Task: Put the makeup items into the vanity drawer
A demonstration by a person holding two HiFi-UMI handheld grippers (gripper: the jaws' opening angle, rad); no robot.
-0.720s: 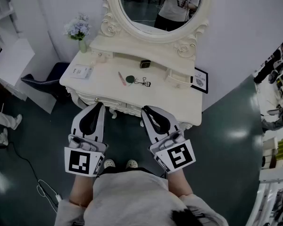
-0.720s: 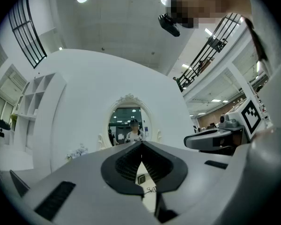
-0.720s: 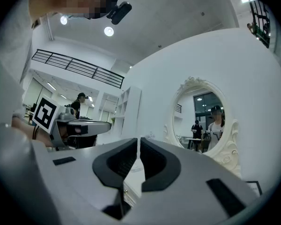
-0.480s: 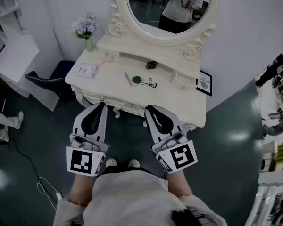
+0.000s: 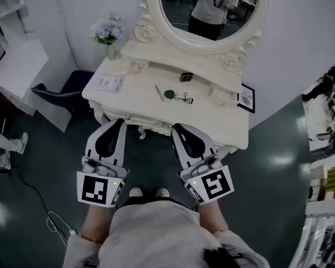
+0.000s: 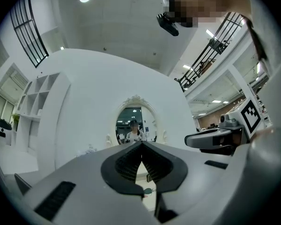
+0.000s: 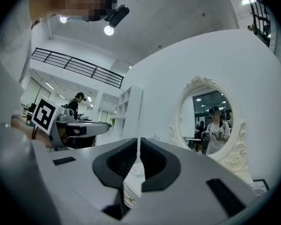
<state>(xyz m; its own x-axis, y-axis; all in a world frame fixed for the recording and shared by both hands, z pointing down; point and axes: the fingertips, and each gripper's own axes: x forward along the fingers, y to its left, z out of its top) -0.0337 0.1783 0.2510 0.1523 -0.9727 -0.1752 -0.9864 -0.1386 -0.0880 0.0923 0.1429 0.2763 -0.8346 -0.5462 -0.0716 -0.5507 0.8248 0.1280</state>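
While both grippers hang just short of the vanity's front edge, the left gripper and right gripper each hold their jaws together on nothing. On the cream worktop, a pink stick, a round green compact and an eyelash curler lie close together below the oval mirror. A flower vase stands at the left rear corner, and the floor is dark green.

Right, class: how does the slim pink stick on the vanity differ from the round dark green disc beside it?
The slim pink stick is long and thin; the round dark green disc is a compact circle. The stick is pink, the disc dark. The stick lies left of the disc. Both lie flat on the cream vanity top.
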